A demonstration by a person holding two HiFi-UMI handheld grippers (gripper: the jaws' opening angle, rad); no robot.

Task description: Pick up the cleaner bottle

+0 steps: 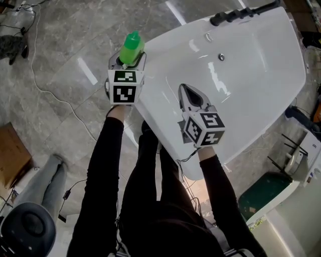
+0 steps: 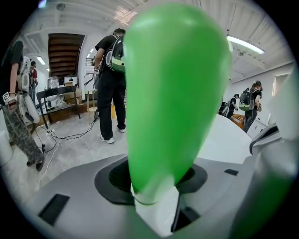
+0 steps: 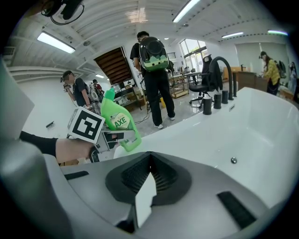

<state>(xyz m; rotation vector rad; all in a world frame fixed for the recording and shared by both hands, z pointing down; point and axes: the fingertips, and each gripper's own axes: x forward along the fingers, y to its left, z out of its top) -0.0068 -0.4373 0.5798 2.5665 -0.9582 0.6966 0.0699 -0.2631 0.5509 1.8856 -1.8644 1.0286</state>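
Observation:
The cleaner bottle (image 1: 132, 46) is bright green and stands up out of my left gripper (image 1: 129, 60), which is shut on its body, held in the air by the bathtub's near-left rim. In the left gripper view the bottle (image 2: 173, 93) fills the middle and hides most of the room behind. The right gripper view shows the same bottle (image 3: 119, 122), with a printed label, clamped in the left gripper (image 3: 110, 137). My right gripper (image 1: 186, 93) hovers over the white bathtub (image 1: 251, 75), to the right of the bottle. It is shut with nothing between its jaws (image 3: 148, 175).
A black faucet (image 1: 241, 14) stands on the tub's far rim and a drain (image 1: 221, 56) lies in its floor. Cables (image 1: 45, 85) run over the grey floor on the left. A cardboard box (image 1: 12, 150) and a chair (image 1: 27, 228) are near-left, a green bin (image 1: 263, 193) near-right. People (image 2: 110, 79) stand further off.

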